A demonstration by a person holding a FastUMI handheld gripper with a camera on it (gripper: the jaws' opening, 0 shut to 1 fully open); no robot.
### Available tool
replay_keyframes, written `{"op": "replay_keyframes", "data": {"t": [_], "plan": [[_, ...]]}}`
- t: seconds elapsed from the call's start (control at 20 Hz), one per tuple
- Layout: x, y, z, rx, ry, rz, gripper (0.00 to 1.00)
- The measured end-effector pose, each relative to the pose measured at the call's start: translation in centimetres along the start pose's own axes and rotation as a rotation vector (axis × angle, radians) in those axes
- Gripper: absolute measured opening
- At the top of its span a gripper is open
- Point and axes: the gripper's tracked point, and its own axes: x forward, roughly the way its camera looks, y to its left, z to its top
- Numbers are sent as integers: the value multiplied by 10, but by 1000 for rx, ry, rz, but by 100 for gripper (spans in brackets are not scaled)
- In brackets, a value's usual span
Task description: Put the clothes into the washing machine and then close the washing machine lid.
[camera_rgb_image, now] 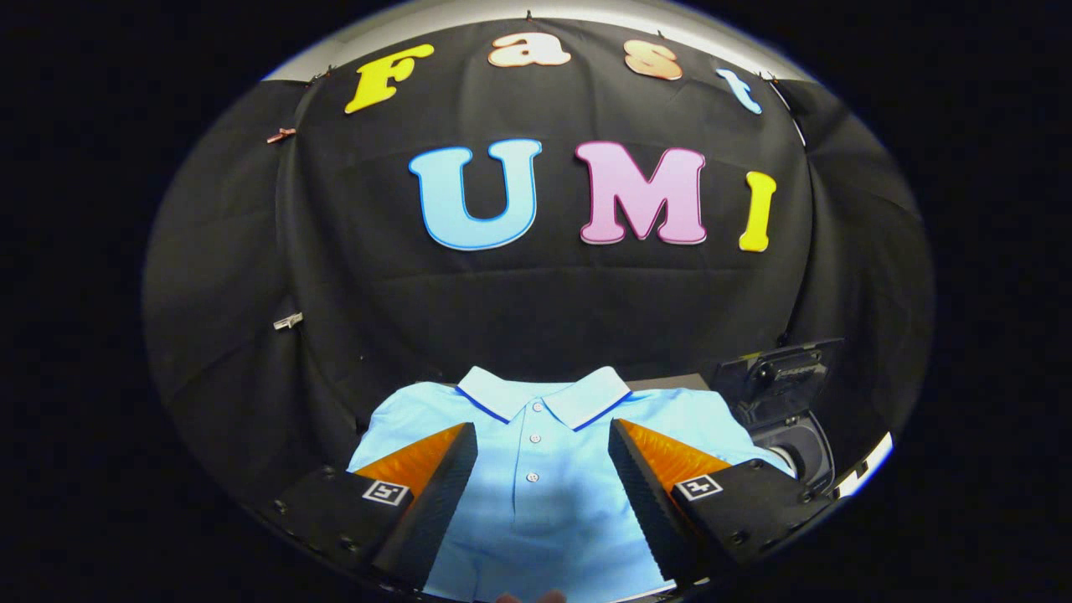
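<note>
- Gripper view: a light-blue short-sleeved polo shirt [536,469] with a white collar edged in dark blue and a buttoned placket lies flat, front up, on a surface that is mostly hidden under it.
- The gripper [543,481] hangs over the shirt with its two fingers spread wide apart; the placket and chest show in the gap between them, and nothing is pinched. Whether the fingertips touch the cloth cannot be told.
- The collar lies just beyond the fingertips, in front of the black cloth wall.
- Beside the shirt, past the right finger, stands a small dark washing machine [791,419] with its lid raised and its round opening showing just below the lid. The shirt's right sleeve reaches close to it.
- Judged step: the first grab of the shirt, with loading and closing the lid still to come.
- To do it well, I would lower the fingers into the chest area, close them so that they bunch up a fold through both layers, and check that the cloth is held firmly before lifting.
- A mid-body pinch should let the sleeves hang evenly, so less fabric drags across the rim on the short carry to the opening.
</note>
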Motion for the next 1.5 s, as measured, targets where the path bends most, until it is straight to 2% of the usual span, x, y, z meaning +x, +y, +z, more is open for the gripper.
{"op": "replay_keyframes", "data": {"t": [0.35,0.65,0.95,1.1,1.15,1.3,1.45,1.5], "plan": [[50,-6,-30,-1,260,-14,99],[71,-14,-83,-36,493,-36,99],[84,-16,-86,-48,593,-62,100],[86,-15,-84,-50,627,-56,87],[87,-15,-84,-50,632,-58,87],[85,-10,-84,-55,643,-52,68],[85,-11,-85,-58,649,-46,68],[85,-10,-82,-57,639,-42,37]]}}
